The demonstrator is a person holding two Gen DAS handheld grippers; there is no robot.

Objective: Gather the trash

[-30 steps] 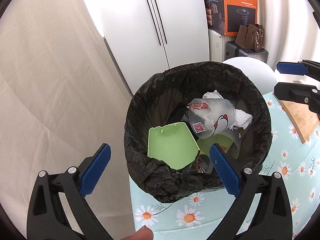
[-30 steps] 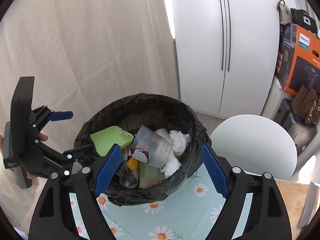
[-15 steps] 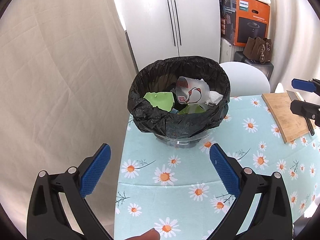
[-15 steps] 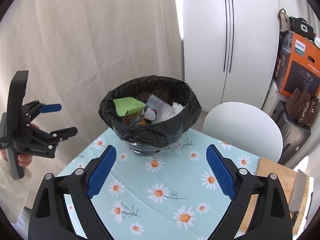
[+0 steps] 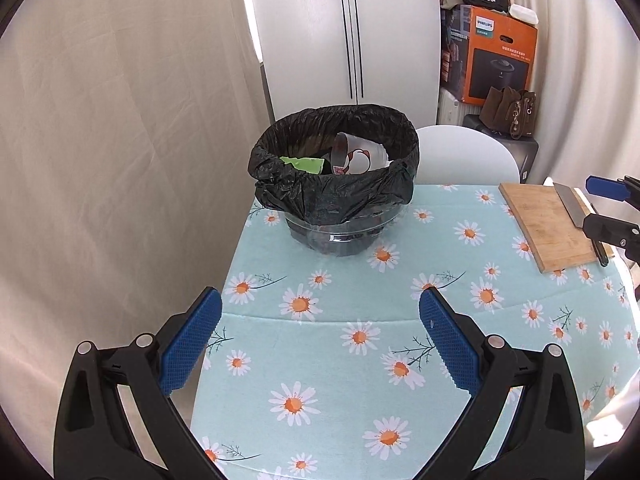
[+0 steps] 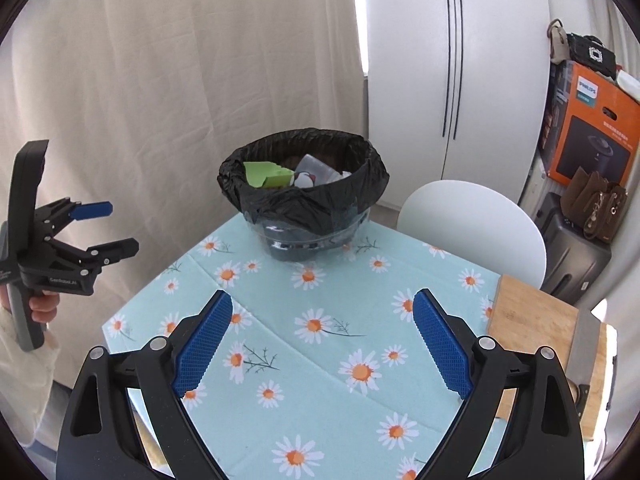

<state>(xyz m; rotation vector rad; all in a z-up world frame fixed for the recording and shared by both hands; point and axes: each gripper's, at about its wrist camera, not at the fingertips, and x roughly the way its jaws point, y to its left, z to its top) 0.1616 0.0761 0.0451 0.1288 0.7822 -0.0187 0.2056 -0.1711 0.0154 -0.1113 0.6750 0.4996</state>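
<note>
Both claws (image 5: 316, 340) (image 6: 322, 344) wide apart, empty.

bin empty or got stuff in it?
Got stuff: bin holds a green piece and clear printed cup near its rim.

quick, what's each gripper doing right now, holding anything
left gripper: tongs open, holding nothing, above the tablecloth.
right gripper: tongs open, holding nothing, facing the trash bin.

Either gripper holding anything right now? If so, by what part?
Nothing. The left gripper and right gripper are both open and empty above the table.
</note>
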